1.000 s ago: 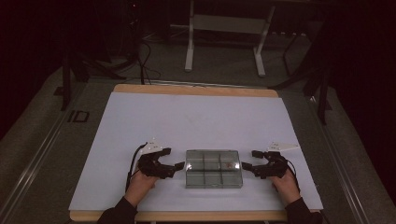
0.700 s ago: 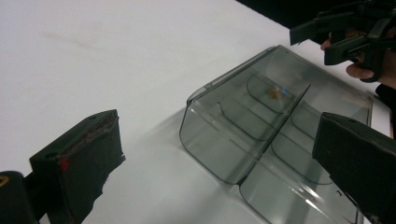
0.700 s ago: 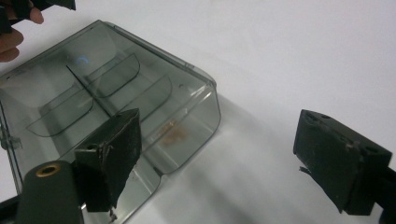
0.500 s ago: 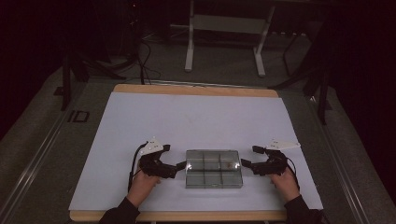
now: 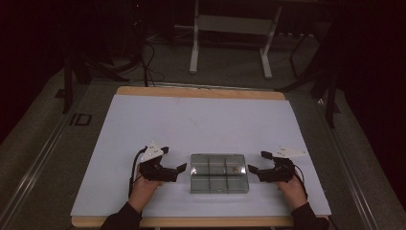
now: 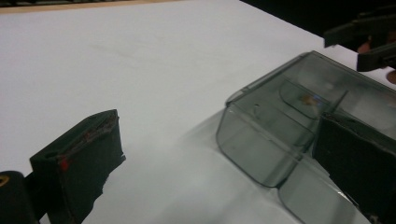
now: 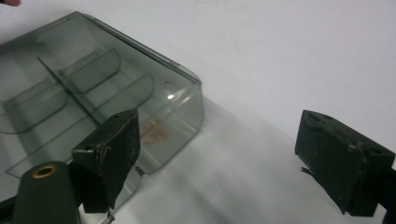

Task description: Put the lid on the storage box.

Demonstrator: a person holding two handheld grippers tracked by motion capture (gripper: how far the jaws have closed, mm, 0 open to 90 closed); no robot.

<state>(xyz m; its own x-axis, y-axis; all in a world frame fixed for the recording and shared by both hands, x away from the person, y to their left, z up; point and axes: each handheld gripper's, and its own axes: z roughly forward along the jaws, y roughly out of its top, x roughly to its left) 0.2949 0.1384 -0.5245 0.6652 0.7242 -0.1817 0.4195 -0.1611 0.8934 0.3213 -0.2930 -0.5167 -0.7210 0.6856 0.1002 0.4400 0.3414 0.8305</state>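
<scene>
While a clear grey divided box is lying near the front edge of the white table, it is being flanked by two hand-held grippers. The left gripper is being held just beside the box's left edge, its jaws spread wide and nothing being gripped between them. The right gripper is being held just beside the box's right edge, its jaws likewise parted and empty.

In the left gripper view, one jaw is being seen against the box's near corner, though whether it is touching the wall cannot be told; the other jaw is standing apart over bare table surface. In the right gripper view, one jaw is overlapping the rounded corner of the box, while the other is hanging well apart over the open white surface.

Inside the box, thin partitions are dividing it into compartments, and a small brownish item is lying in the compartment at the corner nearest the right gripper; what it is cannot be told.

Wide bare room is being left behind the box, toward the far wooden edge of the table, and to both outer sides.
</scene>
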